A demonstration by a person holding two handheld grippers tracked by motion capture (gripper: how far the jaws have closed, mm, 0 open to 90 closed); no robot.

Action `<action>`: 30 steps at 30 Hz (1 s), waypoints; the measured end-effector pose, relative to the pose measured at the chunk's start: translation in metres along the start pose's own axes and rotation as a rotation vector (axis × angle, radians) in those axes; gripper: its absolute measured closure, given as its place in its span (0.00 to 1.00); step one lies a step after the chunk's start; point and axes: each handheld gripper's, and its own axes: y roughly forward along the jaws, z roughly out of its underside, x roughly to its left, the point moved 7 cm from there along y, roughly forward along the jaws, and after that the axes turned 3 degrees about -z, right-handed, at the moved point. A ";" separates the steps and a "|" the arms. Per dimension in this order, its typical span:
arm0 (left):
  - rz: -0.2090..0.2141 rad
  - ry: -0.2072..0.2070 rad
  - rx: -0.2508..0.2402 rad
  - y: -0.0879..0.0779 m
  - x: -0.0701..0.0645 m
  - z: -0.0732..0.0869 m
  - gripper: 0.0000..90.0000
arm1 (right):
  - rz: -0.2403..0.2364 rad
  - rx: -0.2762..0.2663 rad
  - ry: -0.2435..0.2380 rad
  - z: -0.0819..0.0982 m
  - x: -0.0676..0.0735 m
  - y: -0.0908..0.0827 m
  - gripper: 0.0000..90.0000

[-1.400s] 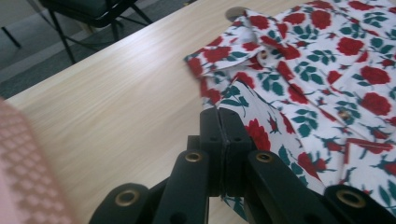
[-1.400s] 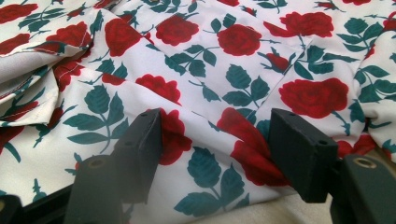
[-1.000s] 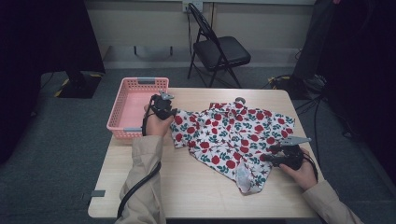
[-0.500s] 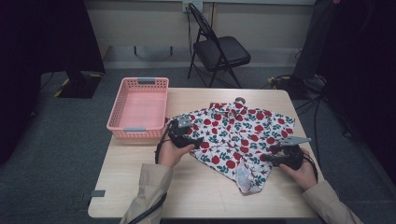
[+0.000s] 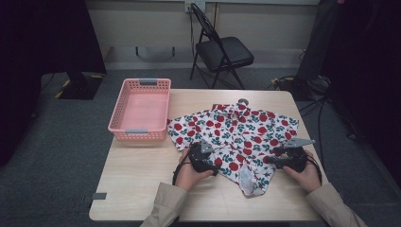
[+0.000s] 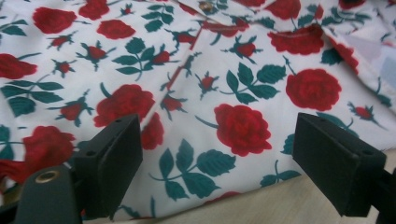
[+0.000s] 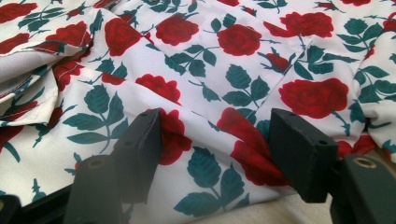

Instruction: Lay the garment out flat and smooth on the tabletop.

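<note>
Smooth cloth shirt (image 5: pixel 236 137), matt wood table (image 5: pixel 137 182)

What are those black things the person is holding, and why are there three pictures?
A person sits at a table holding a tool in each hand. Each tool has two black jaws that pinch like tongs. One picture looks down from above. The other two come from small cameras riding on the tools.

On the table lies a shirt with red roses, and beside it an empty pink basket.

The left gripper has just been opening its jaws above the shirt's edge. They pinch nothing. The right gripper stands open too, with a fold of cloth bunched between its jaws.
</note>
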 end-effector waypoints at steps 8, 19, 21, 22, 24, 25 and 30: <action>0.007 0.009 0.028 0.010 -0.002 0.006 0.14 | 0.000 0.000 0.000 0.000 0.000 0.000 0.39; 0.012 0.008 0.011 0.019 0.010 0.000 0.12 | 0.002 0.002 0.004 -0.004 -0.003 0.004 0.38; 0.011 0.007 0.013 0.022 0.015 -0.002 0.12 | 0.003 0.002 0.003 -0.005 -0.005 0.006 0.38; 0.011 0.009 0.012 0.023 0.017 -0.003 0.12 | 0.003 0.001 0.002 -0.007 -0.006 0.007 0.38; 0.009 0.009 0.012 0.026 0.022 -0.006 0.12 | 0.007 0.001 0.004 -0.009 -0.009 0.010 0.38; 0.009 0.005 0.011 0.027 0.024 -0.007 0.12 | 0.008 0.001 0.007 -0.011 -0.010 0.012 0.38; 0.011 0.008 0.011 0.032 0.035 -0.011 0.12 | 0.017 0.001 0.013 -0.018 -0.017 0.020 0.38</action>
